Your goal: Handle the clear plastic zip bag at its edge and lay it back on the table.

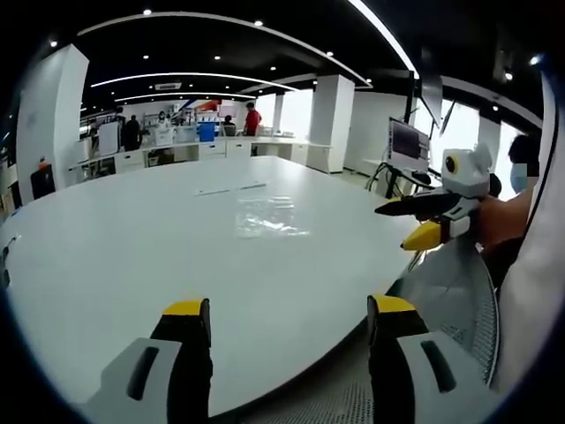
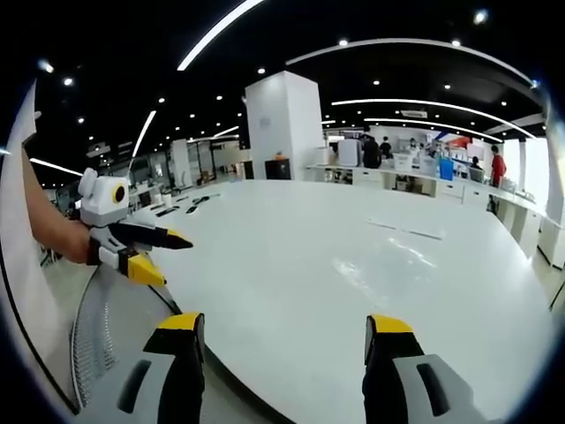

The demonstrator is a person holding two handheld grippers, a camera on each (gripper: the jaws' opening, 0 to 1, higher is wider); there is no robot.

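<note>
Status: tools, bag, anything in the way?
Left tool open, right tool open, both empty. Bag flat on table, untouched. Path clear.

White table (image 1: pixel 132 256) – clear bag (image 1: pixel 265 216) – yellow-tipped black fingers (image 1: pixel 185 309)

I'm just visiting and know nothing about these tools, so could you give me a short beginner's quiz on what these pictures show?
1. True or false: the clear plastic zip bag lies flat on the large white oval table.
2. The left gripper has its jaws: A) apart with nothing between, B) clamped on the bag.
3. What colour are the jaw tips of the right gripper?

Key: 1 true; 2 A; 3 yellow.
</note>
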